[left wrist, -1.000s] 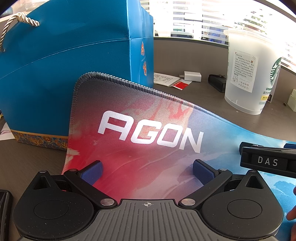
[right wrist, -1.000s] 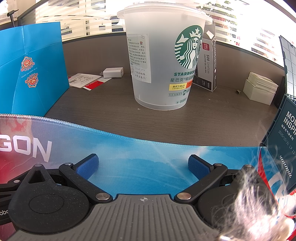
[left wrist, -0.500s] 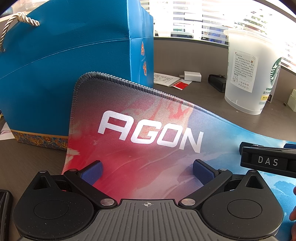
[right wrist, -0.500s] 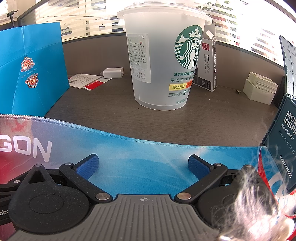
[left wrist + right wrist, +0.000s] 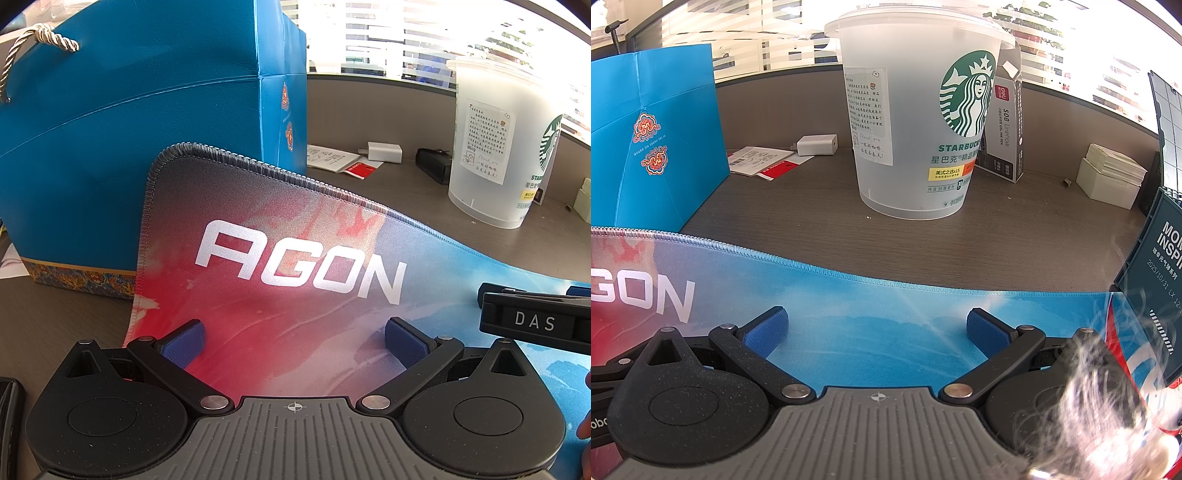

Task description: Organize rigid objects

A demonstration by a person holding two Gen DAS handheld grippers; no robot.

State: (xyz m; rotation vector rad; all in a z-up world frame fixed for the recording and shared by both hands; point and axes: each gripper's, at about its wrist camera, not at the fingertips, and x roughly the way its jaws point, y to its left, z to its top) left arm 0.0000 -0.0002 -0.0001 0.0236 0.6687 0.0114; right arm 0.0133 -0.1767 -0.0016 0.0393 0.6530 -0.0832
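A frosted Starbucks cup [image 5: 916,125] with a lid stands upright on the brown desk [image 5: 812,206], also seen as the cup [image 5: 498,147] at the right of the left wrist view. A red and blue AGON mouse mat [image 5: 280,266] lies under both grippers, its far left corner curled up against a blue gift bag [image 5: 129,129]. My left gripper [image 5: 293,339] is open over the mat's red part, nothing between its fingers. My right gripper [image 5: 877,330] is open over the mat [image 5: 849,306], well short of the cup. The right gripper's side, marked DAS, shows in the left wrist view.
A white charger [image 5: 817,144], papers [image 5: 757,160] and a small black box [image 5: 434,164] lie at the back of the desk. A pen carton [image 5: 1006,122] stands behind the cup, a white box [image 5: 1108,181] to its right. A dark card [image 5: 1156,277] leans at the right edge.
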